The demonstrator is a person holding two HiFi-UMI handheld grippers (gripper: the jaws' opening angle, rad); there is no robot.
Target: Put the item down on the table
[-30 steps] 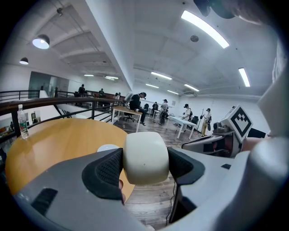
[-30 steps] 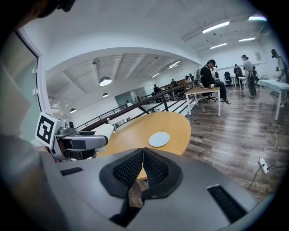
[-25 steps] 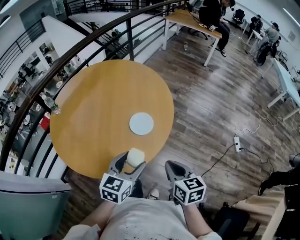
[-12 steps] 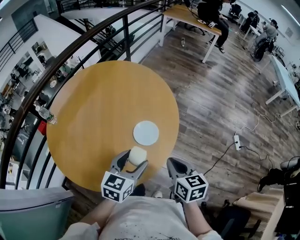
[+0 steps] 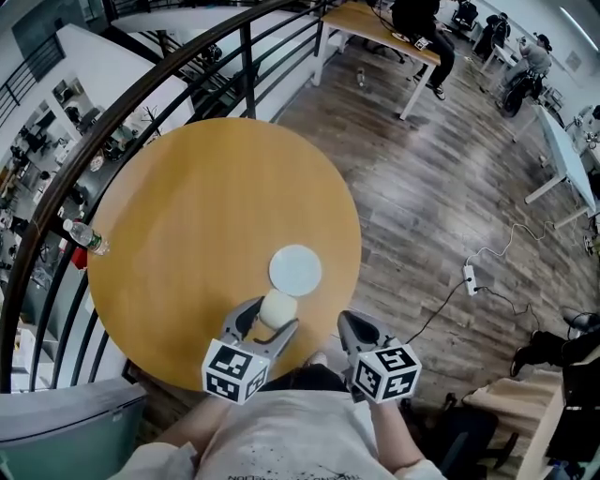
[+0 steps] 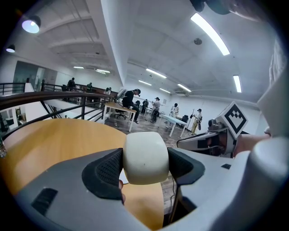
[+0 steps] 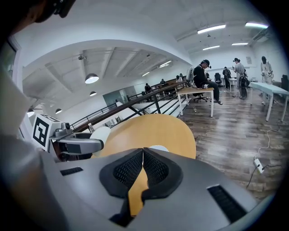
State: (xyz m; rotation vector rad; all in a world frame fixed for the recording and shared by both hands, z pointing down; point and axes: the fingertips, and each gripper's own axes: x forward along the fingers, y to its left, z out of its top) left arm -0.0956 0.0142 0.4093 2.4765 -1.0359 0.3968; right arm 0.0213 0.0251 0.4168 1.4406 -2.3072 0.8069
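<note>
My left gripper (image 5: 269, 322) is shut on a cream rounded block (image 5: 277, 308), held over the near edge of the round wooden table (image 5: 187, 225). In the left gripper view the block (image 6: 145, 157) fills the gap between the two black pads (image 6: 107, 168). A white round coaster (image 5: 295, 270) lies on the table just beyond the block. My right gripper (image 5: 354, 328) hangs shut and holds nothing, off the table's near right edge; its pads (image 7: 131, 169) meet in the right gripper view, where the left gripper (image 7: 97, 135) shows at the left.
A dark curved railing (image 5: 103, 122) runs behind and left of the table, with a drop to a lower floor. A water bottle (image 5: 84, 239) stands by the table's left edge. Wooden floor with a power strip (image 5: 470, 278) lies right. People sit at far desks (image 5: 375, 23).
The view has shifted slightly, so the table and coaster sit a little closer to my grippers. The left gripper still holds the block; the right stays shut.
</note>
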